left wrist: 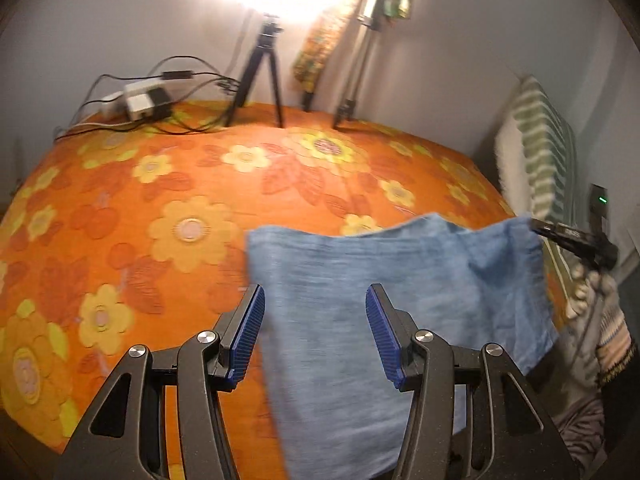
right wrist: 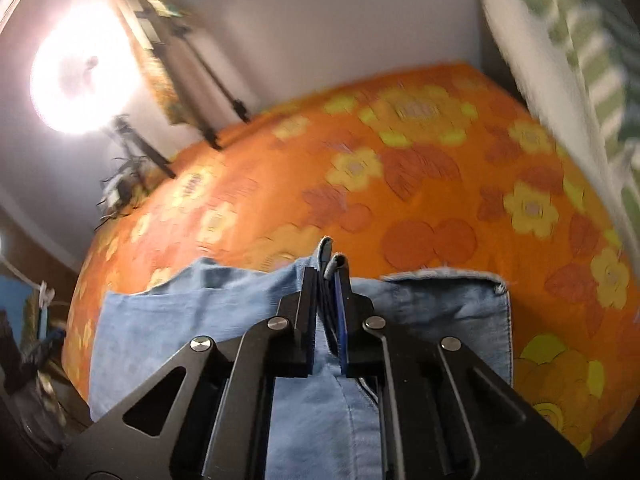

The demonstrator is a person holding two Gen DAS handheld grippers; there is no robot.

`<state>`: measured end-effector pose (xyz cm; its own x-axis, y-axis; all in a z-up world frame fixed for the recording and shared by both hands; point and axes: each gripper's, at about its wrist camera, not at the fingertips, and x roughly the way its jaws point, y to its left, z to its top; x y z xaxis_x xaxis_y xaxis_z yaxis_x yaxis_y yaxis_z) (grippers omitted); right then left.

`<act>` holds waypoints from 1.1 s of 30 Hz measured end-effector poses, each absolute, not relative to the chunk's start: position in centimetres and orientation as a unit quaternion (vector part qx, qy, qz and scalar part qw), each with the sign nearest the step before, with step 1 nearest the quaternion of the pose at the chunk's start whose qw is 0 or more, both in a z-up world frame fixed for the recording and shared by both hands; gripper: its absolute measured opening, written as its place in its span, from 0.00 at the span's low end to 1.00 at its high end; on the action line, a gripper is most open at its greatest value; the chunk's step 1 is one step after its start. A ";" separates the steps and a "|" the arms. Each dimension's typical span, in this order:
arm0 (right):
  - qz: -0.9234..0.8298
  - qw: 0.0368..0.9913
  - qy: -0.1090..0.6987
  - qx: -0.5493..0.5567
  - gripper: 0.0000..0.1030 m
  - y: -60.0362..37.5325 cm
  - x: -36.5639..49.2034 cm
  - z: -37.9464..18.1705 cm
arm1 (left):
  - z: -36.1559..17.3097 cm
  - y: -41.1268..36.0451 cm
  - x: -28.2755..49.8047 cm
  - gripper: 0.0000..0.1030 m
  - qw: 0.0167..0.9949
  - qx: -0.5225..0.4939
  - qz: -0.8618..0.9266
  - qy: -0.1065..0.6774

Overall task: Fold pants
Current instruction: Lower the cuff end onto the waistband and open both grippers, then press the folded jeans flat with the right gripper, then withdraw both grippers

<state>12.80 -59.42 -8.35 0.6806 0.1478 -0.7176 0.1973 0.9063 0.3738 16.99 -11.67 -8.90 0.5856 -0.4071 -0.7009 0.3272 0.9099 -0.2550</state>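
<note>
Right gripper (right wrist: 327,280) pinches pants (right wrist: 200,320); left gripper (left wrist: 316,320) open above them

This is a bedroom in a home set up for filming. A bed (left wrist: 160,208) with an orange flowered cover fills the room, striped pillows (left wrist: 540,148) lean at the wall, and tripods (left wrist: 260,76) hold a bright lamp (right wrist: 80,68).

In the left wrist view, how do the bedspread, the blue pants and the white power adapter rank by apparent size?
1. Orange floral bedspread
2. Blue pants, nearer the camera, so they look bigger than they are
3. White power adapter, far back by the wall
</note>
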 end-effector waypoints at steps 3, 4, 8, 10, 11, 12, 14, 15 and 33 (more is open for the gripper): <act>-0.052 0.915 0.377 0.134 0.07 -58.4 11.8 -6.6 | -9.3 -10.6 17.1 0.50 0.890 -0.051 -0.194 0.410; -0.080 0.915 0.381 0.106 0.07 -58.4 12.0 -6.9 | -9.5 -10.4 17.1 0.50 0.889 -0.052 -0.192 0.413; -0.110 0.888 0.434 0.101 0.09 -59.1 13.9 -10.3 | -9.7 -9.8 16.5 0.50 0.888 -0.043 -0.188 0.416; -0.134 0.885 0.440 0.076 0.13 -58.9 14.1 -10.5 | -9.5 -9.6 16.1 0.50 0.890 -0.039 -0.189 0.414; -0.143 0.886 0.436 0.070 0.23 -58.8 14.0 -10.2 | -9.5 -9.4 15.9 0.50 0.891 -0.035 -0.187 0.412; -0.148 0.889 0.428 0.069 0.29 -58.7 13.8 -9.7 | -9.6 -9.3 15.7 0.50 0.892 -0.031 -0.185 0.411; -0.143 0.901 0.403 0.073 0.41 -57.9 13.1 -8.2 | -10.0 -9.3 15.4 0.50 0.890 -0.024 -0.186 0.416; -0.126 0.906 0.396 0.079 0.41 -57.3 12.8 -7.5 | -10.4 -9.4 15.3 0.50 0.888 -0.021 -0.187 0.420; 0.029 0.864 0.502 -0.021 0.41 -46.6 11.8 -14.0 | -15.2 -14.0 15.6 0.50 0.885 0.133 -0.159 0.417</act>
